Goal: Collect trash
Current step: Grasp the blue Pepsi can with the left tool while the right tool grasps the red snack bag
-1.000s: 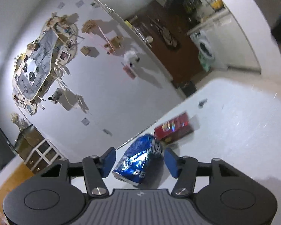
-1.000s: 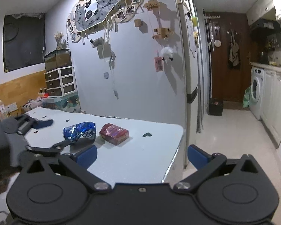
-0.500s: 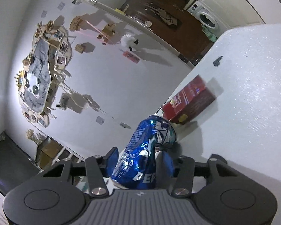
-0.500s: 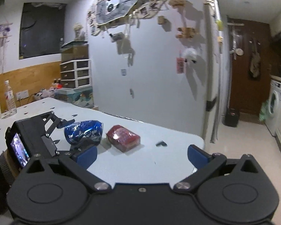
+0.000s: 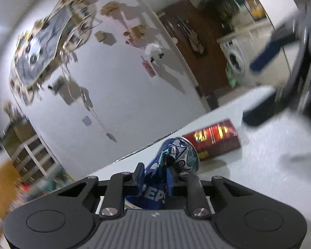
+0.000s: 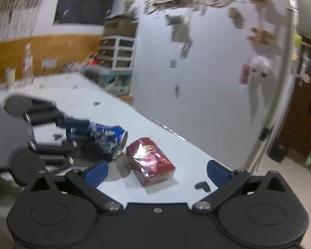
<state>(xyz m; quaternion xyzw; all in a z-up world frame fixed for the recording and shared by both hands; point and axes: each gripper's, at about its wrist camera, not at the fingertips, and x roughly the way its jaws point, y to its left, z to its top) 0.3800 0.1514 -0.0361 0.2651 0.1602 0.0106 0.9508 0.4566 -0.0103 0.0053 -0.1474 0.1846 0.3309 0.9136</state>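
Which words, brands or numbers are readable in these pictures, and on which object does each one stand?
"EPS": white letters on the crushed blue drink can, in the left wrist view; the word's start is hidden behind a finger.
Yellow print on the red foil-wrapped box: too blurred to read.
Papers and photos on the white wall: too blurred to read.

I can read white letters "EPS" on the crumpled blue aluminium drink can [image 5: 172, 166], down at six o'clock in my left wrist view, the rest of the word hidden behind a blue pad. On the shiny red foil-wrapped box [image 5: 215, 141], at four o'clock from the can, there's yellow printing, too blurred to read. Nothing else legible from my right wrist view.
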